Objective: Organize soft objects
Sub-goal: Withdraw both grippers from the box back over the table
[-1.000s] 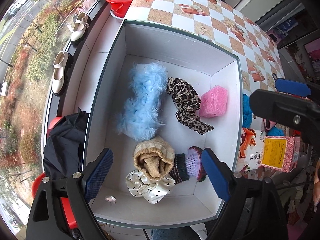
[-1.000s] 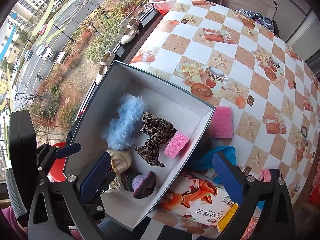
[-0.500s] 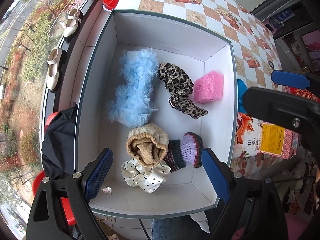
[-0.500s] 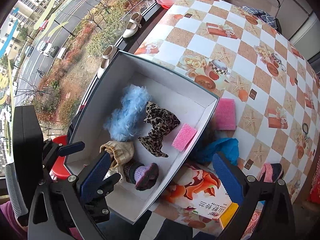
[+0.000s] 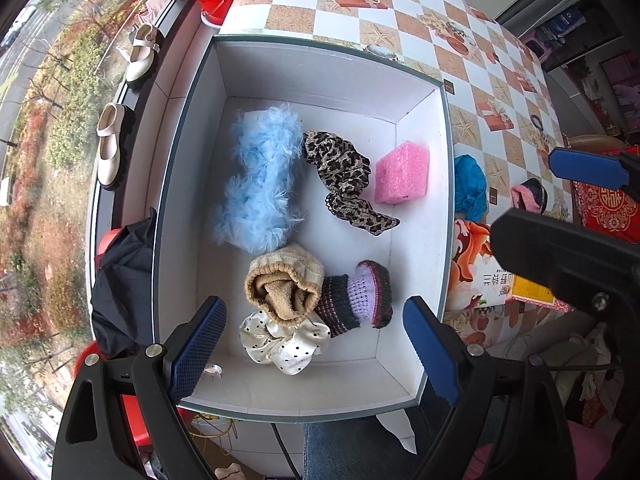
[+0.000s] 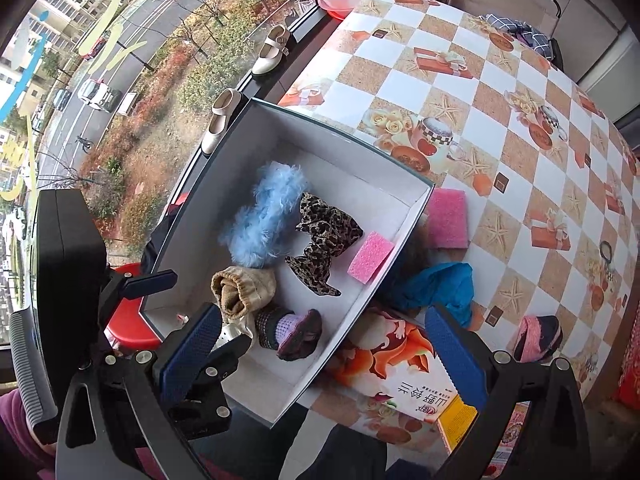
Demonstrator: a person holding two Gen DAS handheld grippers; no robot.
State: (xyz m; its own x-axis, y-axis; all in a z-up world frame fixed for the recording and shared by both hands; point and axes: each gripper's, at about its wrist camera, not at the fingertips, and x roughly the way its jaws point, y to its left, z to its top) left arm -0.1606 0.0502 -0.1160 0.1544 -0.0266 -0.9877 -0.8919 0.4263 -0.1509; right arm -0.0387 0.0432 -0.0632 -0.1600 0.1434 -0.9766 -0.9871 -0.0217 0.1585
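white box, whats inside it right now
In the white box: a fluffy blue piece, a leopard scrunchie, a pink sponge, a tan sock, a purple knit sock and a dotted scrunchie. Anything beneath them is covered.

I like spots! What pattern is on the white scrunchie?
Black dots on the scrunchie; left wrist view shows it best.

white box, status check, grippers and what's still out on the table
Left gripper and right gripper open, empty. White cardboard box holds six soft items. Crumpled blue cloth, flat pink sponge still outside. Nothing blocking.
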